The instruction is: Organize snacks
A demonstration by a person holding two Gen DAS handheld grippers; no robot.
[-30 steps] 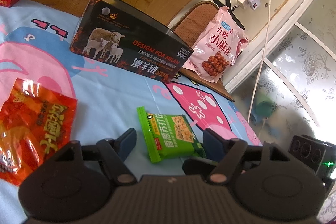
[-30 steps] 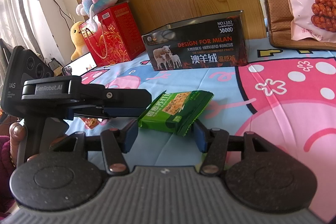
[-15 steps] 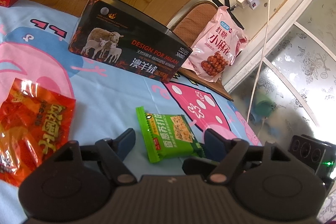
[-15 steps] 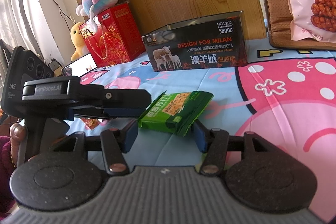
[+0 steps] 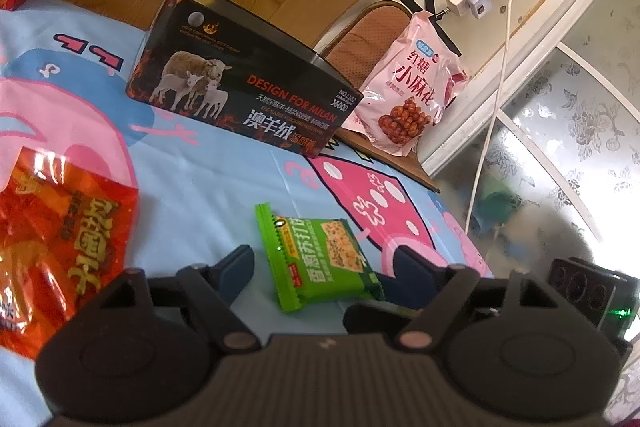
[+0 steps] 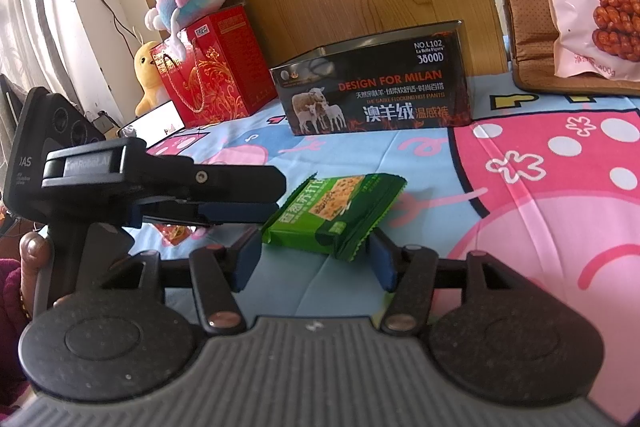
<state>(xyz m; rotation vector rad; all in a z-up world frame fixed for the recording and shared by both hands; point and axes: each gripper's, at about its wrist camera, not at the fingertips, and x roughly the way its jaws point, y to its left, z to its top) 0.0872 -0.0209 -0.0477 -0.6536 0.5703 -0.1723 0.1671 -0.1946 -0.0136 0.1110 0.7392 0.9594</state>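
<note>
My left tool has just been opening its jaws; the green snack packet lies flat on the bed sheet between them, untouched. My right tool stands released, the same packet just ahead. Left lies a red snack bag. Beyond stands a black box; farther right, a pink snack bag.
</note>
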